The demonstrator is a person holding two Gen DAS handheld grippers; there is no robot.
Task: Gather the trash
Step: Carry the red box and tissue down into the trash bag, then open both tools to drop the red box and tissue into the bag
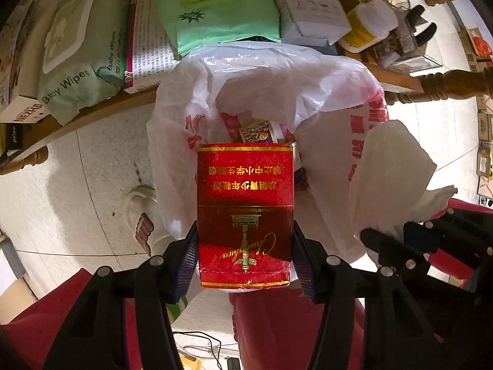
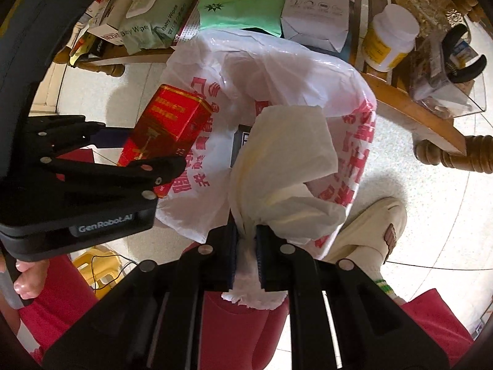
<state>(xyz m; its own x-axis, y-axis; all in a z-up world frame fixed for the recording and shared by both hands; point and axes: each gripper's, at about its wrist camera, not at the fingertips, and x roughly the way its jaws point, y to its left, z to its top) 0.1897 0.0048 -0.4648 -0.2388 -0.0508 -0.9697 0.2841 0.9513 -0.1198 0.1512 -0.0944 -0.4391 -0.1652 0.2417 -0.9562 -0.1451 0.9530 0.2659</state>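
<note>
My left gripper (image 1: 245,259) holds a red cigarette pack (image 1: 244,212); its jaws squeeze the pack's two sides. My right gripper (image 2: 246,246) has its jaws pinched tight on a bunched white tissue (image 2: 283,166). Both hang just over the open mouth of a white plastic bag (image 1: 271,74) with red writing, which sits on the floor beside a wooden tabletop (image 1: 101,108).

The left camera looks down into the bag, where a small gold and purple box (image 1: 257,131) lies. It also shows baby wipes (image 1: 77,52) on the tabletop. The right camera shows the pack from the side, a hand (image 2: 29,274) on the left gripper's handle, a cream shoe (image 2: 374,228) on the floor, and a white bottle (image 2: 389,37) with a yellow label.
</note>
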